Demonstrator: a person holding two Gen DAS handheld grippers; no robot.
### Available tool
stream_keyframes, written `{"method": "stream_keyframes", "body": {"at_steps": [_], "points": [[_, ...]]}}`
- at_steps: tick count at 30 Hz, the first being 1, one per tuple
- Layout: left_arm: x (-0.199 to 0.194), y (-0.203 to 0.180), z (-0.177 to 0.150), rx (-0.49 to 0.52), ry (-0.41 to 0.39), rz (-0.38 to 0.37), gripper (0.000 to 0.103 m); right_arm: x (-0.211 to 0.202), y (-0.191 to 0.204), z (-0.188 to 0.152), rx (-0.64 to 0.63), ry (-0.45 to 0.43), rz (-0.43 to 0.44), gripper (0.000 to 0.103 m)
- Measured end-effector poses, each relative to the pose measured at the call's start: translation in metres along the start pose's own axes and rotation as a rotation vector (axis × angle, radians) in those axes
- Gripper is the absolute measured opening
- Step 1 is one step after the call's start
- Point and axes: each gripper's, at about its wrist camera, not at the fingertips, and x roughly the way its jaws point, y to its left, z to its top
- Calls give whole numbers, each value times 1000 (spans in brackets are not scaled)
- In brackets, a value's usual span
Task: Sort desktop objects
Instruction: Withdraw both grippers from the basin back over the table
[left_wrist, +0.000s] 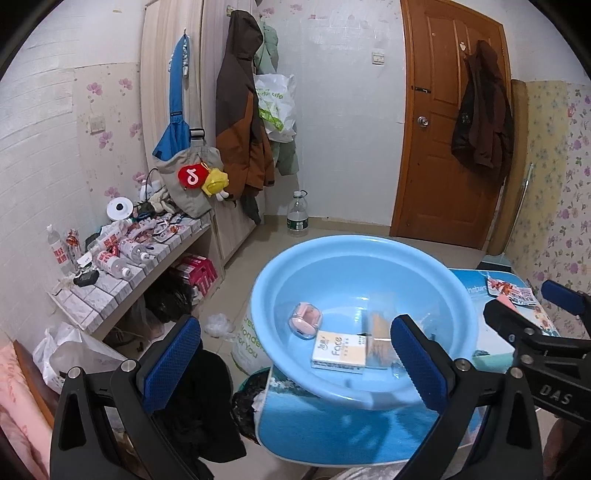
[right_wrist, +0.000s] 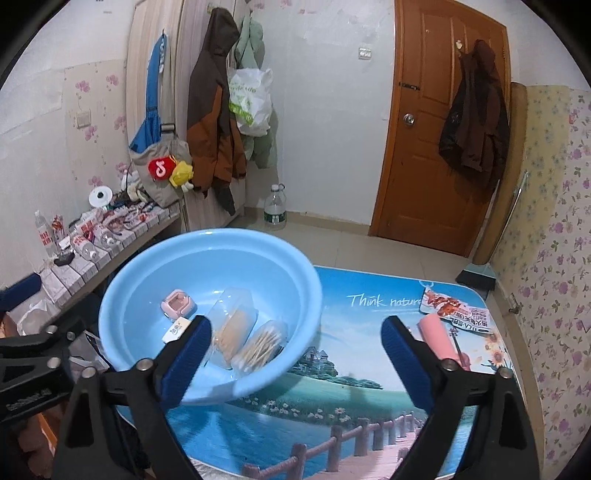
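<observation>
A light blue basin (right_wrist: 207, 233) stands at the left end of a table with a printed landscape top (right_wrist: 332, 406). In it lie a pink earbud case (right_wrist: 176, 303), a "Face" tissue pack (left_wrist: 340, 352) and two clear boxes of cotton swabs (right_wrist: 236, 328). A pink oblong item (right_wrist: 443, 339) and a red snack packet (right_wrist: 458, 310) lie on the table's right side. My right gripper (right_wrist: 297, 325) hangs open over the table, between the basin and the pink item, with nothing between its fingers. My left gripper (left_wrist: 295, 325) is open too, in front of the basin.
A tiled shelf (left_wrist: 122, 273) at the left carries several bottles and packets. Coats and bags hang on the back wall. A water jug (left_wrist: 297, 216) stands on the floor near a brown door (left_wrist: 443, 147). A dark bin (left_wrist: 247, 402) sits under the table's left end.
</observation>
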Motion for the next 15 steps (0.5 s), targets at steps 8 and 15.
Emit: {"method": "stream_keyframes", "body": {"at_steps": [8,15], "points": [[-14,-19,4,31,-23,-11,103,-13,-16,-2,23,1,-7,96],[-20,-31,4,52,-28,-13,103,-20,-31,-4,50,-11,-20,103]]}}
